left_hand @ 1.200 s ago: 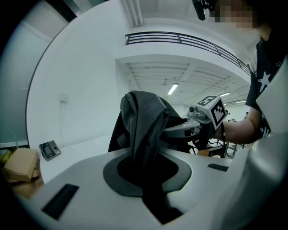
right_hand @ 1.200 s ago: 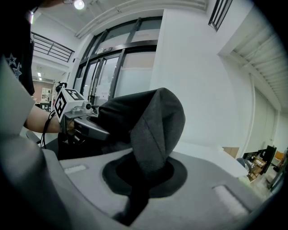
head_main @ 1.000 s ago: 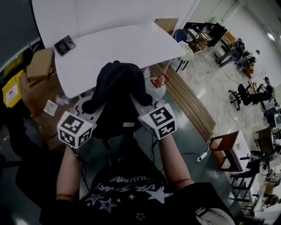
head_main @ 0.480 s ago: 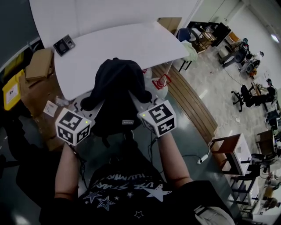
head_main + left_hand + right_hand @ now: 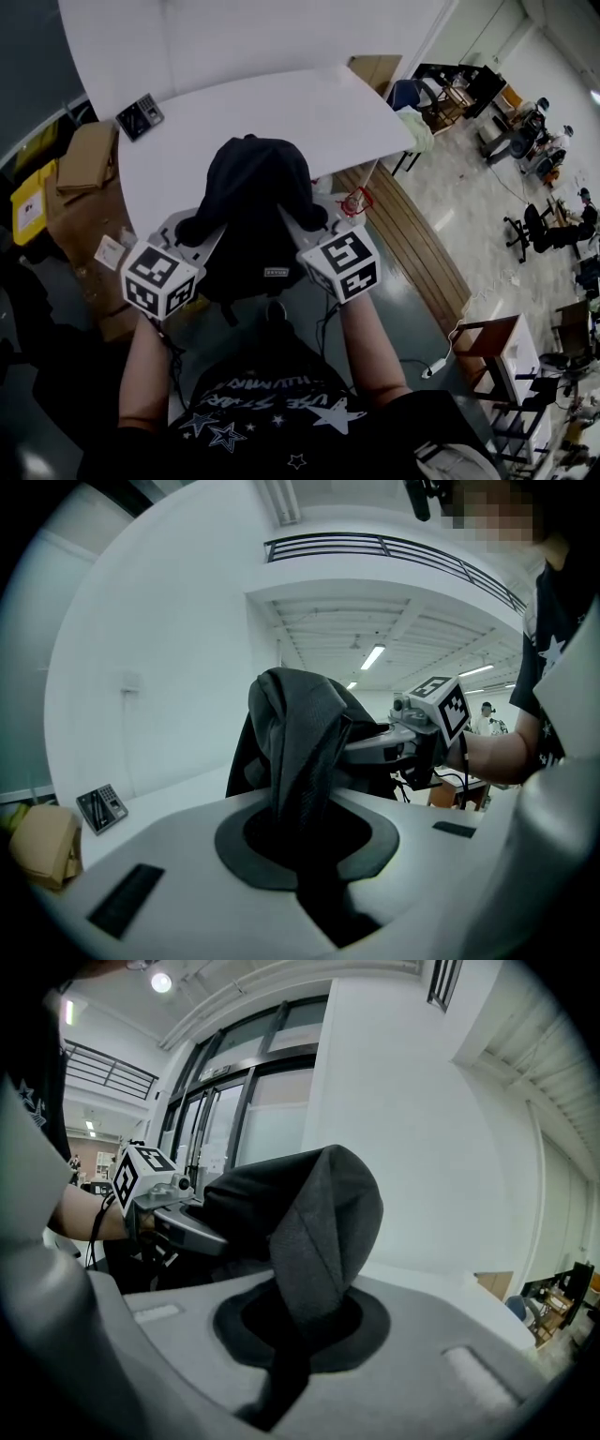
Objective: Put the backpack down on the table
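In the head view a black backpack (image 5: 248,202) hangs between my two grippers, above the near edge of the white table (image 5: 281,103). My left gripper (image 5: 208,232) is shut on a grey shoulder strap (image 5: 300,752) at the pack's left side. My right gripper (image 5: 295,223) is shut on the other strap (image 5: 323,1227) at the right side. Each strap rises folded out of its jaws. The left gripper view shows the right gripper (image 5: 412,735) beyond the pack, and the right gripper view shows the left gripper (image 5: 164,1218). The pack's lower part hides behind the marker cubes and arms.
A small keypad device (image 5: 141,115) lies at the table's far left corner. Cardboard boxes (image 5: 84,155) and a yellow box (image 5: 28,202) stand on the floor to the left. A red object (image 5: 354,200) sits by the table's right leg. Chairs and desks fill the right side.
Both grippers and the backpack have moved forward together towards the table, so the pack now overlaps the table's near edge more. The grips on the straps are unchanged.
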A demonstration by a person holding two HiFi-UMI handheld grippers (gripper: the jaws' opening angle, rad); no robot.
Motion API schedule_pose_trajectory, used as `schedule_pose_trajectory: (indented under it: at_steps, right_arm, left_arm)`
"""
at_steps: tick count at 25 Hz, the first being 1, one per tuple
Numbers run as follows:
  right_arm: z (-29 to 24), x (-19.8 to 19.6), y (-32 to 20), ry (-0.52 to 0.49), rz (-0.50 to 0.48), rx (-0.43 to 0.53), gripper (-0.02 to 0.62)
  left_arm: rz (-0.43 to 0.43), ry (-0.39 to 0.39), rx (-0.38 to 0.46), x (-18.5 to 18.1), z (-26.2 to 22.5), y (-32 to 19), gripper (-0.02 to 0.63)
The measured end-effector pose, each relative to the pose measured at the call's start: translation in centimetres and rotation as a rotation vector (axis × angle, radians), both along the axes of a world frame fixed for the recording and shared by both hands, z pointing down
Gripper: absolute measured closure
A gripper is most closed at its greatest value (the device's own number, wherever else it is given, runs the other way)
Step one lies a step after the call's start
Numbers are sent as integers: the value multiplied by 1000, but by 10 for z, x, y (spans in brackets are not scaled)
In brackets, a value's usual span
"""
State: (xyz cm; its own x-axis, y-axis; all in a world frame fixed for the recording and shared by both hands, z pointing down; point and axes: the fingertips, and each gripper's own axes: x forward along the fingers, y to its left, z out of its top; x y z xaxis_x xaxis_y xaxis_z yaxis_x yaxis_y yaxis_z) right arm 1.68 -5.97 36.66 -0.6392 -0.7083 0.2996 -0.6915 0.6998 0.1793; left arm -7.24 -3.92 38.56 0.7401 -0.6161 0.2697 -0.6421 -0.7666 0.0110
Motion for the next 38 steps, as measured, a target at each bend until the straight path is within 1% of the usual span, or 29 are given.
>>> schedule_pose_trajectory:
  at_steps: [4,10,15,20,25,28,34,38]
  right_arm:
    - [-8,12,-29,22,-20,5,581]
    - [-27,36,-74,-21,-51,41,581]
    - [-34,55,-111,-27,-82,64,581]
    - [-40,66,-138,-45,-118,68,581]
    - [-32,68,-162,-44,-149,68,581]
    - [-29,68,-171,-42,-166,63,581]
    - [-36,58,-191,-41,-169,66,581]
    - [-38,55,-209,-34,-157,68,581]
  left_arm:
    - [-12,-3,9,11,-11,-30,558]
    - [-44,-18,36,37,-27,-72,558]
    - [-68,-38,43,56,-33,-106,558]
    - [-111,-43,47,68,-39,-130,558]
    - [-158,-15,34,71,-29,-150,558]
    - [-176,-12,19,71,-25,-157,558]
    - [-175,-21,34,61,-33,-178,558]
    - [-162,-14,49,57,-35,-198,557]
